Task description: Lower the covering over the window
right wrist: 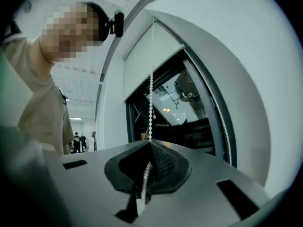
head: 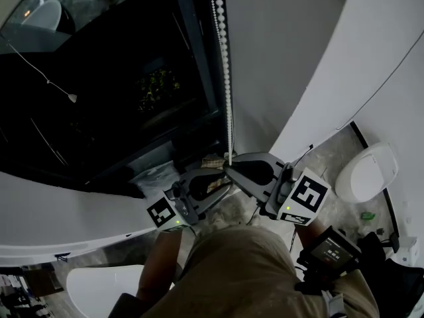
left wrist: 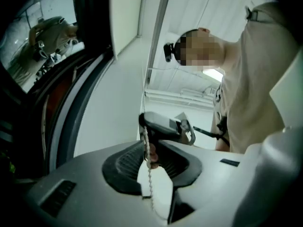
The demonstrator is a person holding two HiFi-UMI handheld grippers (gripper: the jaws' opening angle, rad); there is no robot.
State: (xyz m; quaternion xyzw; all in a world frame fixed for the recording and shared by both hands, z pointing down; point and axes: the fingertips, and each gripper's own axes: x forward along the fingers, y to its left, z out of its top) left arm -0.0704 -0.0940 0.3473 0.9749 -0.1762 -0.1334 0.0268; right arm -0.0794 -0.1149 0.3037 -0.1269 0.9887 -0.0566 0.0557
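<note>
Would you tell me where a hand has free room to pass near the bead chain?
Free: the bare white wall right of the bead chain, above the grippers. Left of it stands the dark window frame. Crowded: the chain's lower end, where the right gripper clamps it and the left gripper sits close beside, jaws apart around it.

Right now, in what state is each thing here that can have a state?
roller blind: partly lowered; the window below is uncovered.
bead chain: hanging straight, taut.
right gripper: shut on the bead chain.
left gripper: jaws slightly apart, chain between them.
</note>
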